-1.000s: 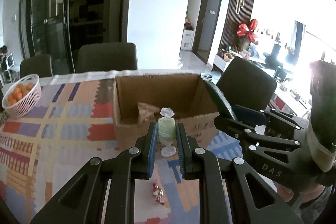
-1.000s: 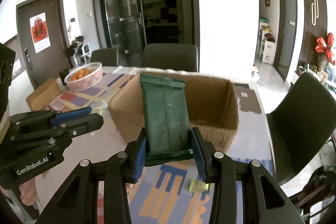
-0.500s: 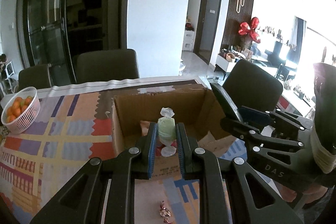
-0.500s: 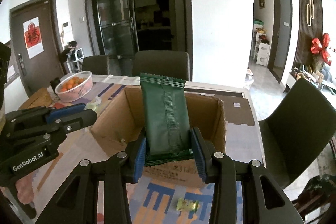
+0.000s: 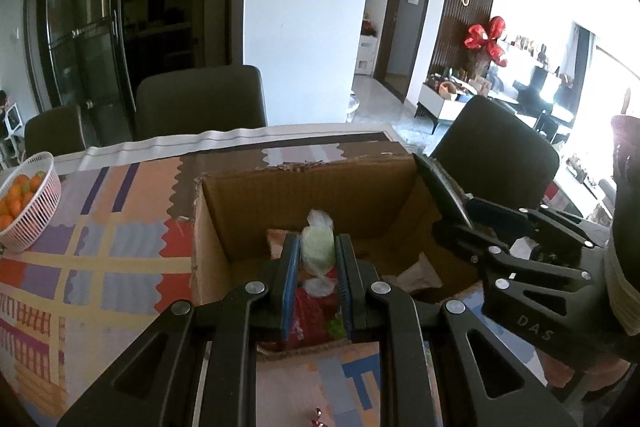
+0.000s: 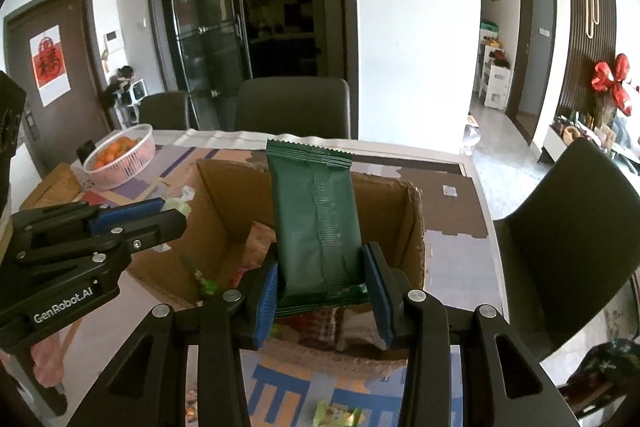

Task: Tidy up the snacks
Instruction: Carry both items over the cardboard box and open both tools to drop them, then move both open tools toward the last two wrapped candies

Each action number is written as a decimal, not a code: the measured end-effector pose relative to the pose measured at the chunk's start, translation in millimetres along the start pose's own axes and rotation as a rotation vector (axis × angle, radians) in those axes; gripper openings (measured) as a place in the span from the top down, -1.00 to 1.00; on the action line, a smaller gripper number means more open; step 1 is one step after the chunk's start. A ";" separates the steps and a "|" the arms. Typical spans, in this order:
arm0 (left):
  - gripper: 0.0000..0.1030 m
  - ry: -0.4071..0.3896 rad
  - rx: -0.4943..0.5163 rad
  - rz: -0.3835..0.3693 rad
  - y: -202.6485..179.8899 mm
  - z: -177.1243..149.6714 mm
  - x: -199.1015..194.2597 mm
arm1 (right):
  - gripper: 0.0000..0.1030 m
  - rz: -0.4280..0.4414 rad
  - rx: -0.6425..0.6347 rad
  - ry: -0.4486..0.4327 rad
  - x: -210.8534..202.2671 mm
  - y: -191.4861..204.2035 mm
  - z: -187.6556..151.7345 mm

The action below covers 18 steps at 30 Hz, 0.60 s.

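We see left tool (image 5: 317, 259) clamped on pale green candy (image 5: 317, 250) over the cardboard box (image 5: 312, 195) | right tool (image 6: 322, 281) clamped on dark green packet (image 6: 316, 227), upright over the box | orange basket (image 6: 120, 157) far left on desk (image 5: 100, 227) | box contents partly hidden by tools.

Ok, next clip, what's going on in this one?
A person is packing snacks into an open cardboard box on a table with a patterned cloth. The left gripper holds a pale green wrapped candy over the box; the right gripper holds a dark green snack packet upright above it. Both jaws are closed on their items, nothing released yet. Some snacks already lie inside, and a loose green candy sits on the cloth in front.
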State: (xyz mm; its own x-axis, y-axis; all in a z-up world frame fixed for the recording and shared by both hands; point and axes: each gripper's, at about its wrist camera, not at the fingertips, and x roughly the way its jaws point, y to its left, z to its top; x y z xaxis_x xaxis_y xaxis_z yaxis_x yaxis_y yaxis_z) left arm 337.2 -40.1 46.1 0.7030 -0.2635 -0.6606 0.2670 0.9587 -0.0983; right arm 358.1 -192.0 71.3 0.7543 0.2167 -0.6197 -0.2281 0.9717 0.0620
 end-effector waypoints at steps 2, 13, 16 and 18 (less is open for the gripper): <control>0.37 0.003 -0.015 0.011 0.7 -0.2 1.1 | 0.17 -0.019 0.006 -0.001 2.2 -3.4 -0.6; 0.11 -0.047 -0.002 0.069 -6.1 -12.7 -27.7 | -0.11 -0.047 0.015 -0.036 -18.5 -0.2 -11.9; 0.06 -0.049 0.000 0.069 -7.4 -15.4 -37.5 | -0.15 -0.044 0.006 -0.062 -33.1 4.7 -15.5; 0.05 -0.048 -0.002 0.071 -8.9 -18.4 -45.3 | -0.18 -0.040 0.007 -0.078 -43.0 5.6 -18.3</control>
State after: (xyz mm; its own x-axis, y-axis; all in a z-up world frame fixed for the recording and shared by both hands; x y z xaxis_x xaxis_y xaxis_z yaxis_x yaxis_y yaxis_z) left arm 290.9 -34.7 63.2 0.7512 -0.1994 -0.6293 0.2141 0.9754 -0.0535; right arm 313.1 -197.6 83.9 0.8086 0.1840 -0.5589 -0.1925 0.9803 0.0443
